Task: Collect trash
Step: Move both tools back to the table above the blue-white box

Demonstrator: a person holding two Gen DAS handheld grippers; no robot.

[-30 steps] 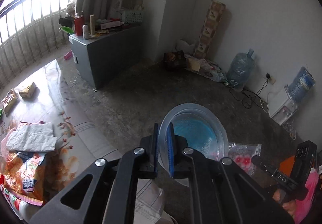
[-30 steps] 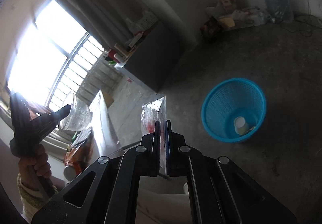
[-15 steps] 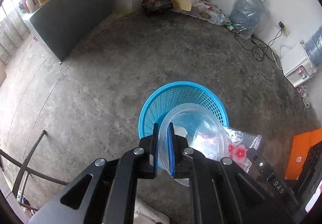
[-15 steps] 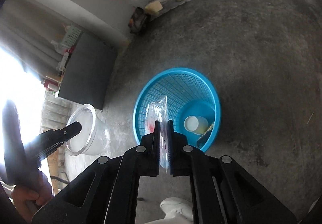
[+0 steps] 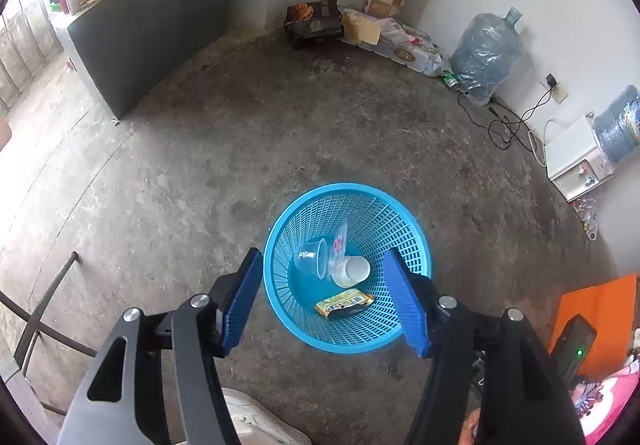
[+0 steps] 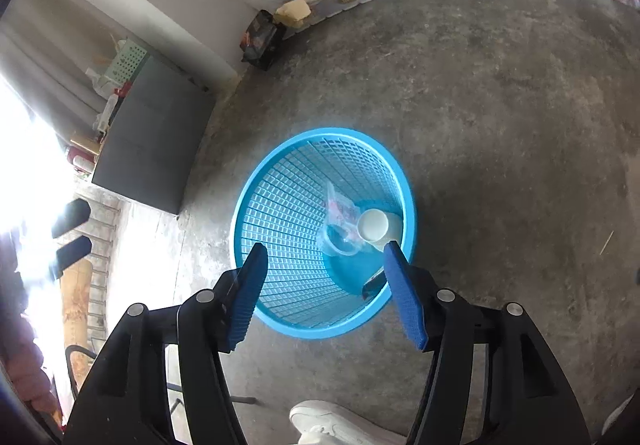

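A blue mesh trash basket (image 5: pixel 404 233) stands on the concrete floor, also in the right wrist view (image 6: pixel 280 205). Inside lie a clear plastic cup (image 5: pixel 310 259), a clear plastic bag with red bits (image 5: pixel 339 245), a white paper cup (image 5: pixel 354 271) and a yellow-black snack wrapper (image 5: pixel 344 303). The right wrist view shows the clear cup (image 6: pixel 340 243), the bag (image 6: pixel 340 207) and the white cup (image 6: pixel 376 225). My left gripper (image 5: pixel 326 301) is open and empty above the basket. My right gripper (image 6: pixel 326 291) is open and empty above it too.
A grey cabinet (image 5: pixel 140 33) stands at the left wall. Boxes and bags (image 5: pixel 316 23), a water bottle (image 5: pixel 486 53), cables (image 5: pixel 508 121) and a white dispenser (image 5: pixel 576 161) line the far wall. A metal frame (image 5: pixel 40 317) and a white shoe (image 5: pixel 256 425) are near.
Both grippers opened over the basket. The clear cup left my left gripper and the plastic bag left my right gripper; both now lie inside the basket.
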